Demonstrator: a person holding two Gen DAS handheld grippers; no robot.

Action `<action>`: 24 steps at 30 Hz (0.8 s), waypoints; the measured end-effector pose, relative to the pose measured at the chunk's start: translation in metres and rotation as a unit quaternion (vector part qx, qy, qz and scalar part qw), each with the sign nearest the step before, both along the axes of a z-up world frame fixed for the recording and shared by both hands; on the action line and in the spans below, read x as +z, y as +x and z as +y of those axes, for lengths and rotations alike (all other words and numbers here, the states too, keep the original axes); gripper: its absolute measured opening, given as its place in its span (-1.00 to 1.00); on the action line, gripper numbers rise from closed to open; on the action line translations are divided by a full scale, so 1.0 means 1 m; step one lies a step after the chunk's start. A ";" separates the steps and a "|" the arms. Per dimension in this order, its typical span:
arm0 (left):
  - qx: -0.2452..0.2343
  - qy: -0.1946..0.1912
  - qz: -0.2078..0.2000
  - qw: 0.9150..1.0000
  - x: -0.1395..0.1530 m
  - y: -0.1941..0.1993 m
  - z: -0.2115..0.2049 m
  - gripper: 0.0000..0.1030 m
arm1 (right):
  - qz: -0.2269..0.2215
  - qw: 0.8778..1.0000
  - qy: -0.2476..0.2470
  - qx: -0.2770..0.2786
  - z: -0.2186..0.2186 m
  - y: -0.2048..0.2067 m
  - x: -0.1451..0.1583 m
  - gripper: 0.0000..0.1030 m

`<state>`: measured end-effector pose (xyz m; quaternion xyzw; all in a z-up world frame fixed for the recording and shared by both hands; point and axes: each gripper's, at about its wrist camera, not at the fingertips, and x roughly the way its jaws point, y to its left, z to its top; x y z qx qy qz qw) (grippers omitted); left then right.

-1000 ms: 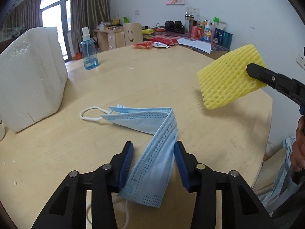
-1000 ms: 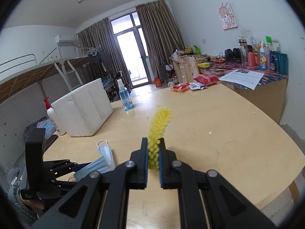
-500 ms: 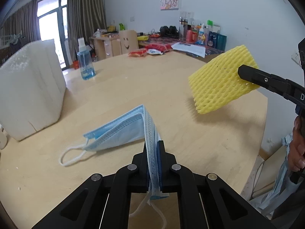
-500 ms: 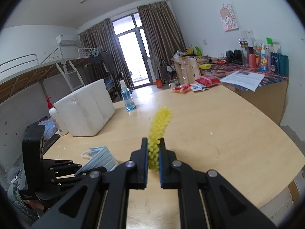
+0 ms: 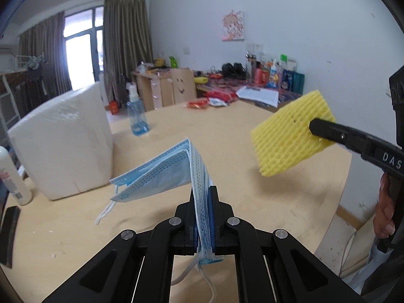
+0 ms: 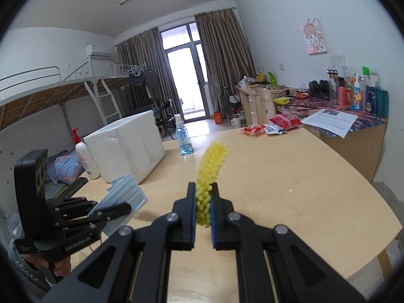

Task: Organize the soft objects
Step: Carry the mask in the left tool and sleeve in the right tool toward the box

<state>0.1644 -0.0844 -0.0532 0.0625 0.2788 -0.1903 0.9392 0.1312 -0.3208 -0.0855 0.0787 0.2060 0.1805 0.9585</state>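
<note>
My left gripper (image 5: 203, 194) is shut on a folded blue face mask (image 5: 161, 176) and holds it above the wooden table (image 5: 227, 136); its ear loops hang free. The mask also shows in the right wrist view (image 6: 123, 194), held by the left gripper (image 6: 121, 208). My right gripper (image 6: 203, 189) is shut on a yellow foam net sleeve (image 6: 209, 166), held edge-up above the table. In the left wrist view the sleeve (image 5: 290, 133) hangs in the air to the right, pinched by the right gripper (image 5: 315, 127).
A white foam box (image 5: 63, 139) stands at the table's left. A blue spray bottle (image 5: 136, 116) stands behind it. A white pump bottle (image 6: 84, 156) and a dark phone (image 5: 10, 232) sit at the left edge. Red snack packets (image 6: 272, 125) lie far back.
My left gripper closed on the mask and lifted it off the table; the mask now hangs in the air. The right gripper keeps holding the yellow sleeve nearly still.
</note>
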 end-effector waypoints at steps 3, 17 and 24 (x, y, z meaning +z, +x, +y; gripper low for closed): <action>0.015 0.001 -0.026 1.000 0.013 -0.008 0.009 -0.87 | -0.007 1.000 -0.002 0.010 0.006 -0.001 0.005 -0.77; 0.104 -0.027 -0.095 0.990 0.055 -0.042 0.075 -0.87 | -0.041 0.995 -0.023 0.089 0.062 0.004 0.027 -0.77; 0.152 -0.033 -0.097 0.983 0.056 -0.049 0.105 -0.87 | -0.052 0.990 -0.026 0.131 0.090 0.006 0.033 -0.78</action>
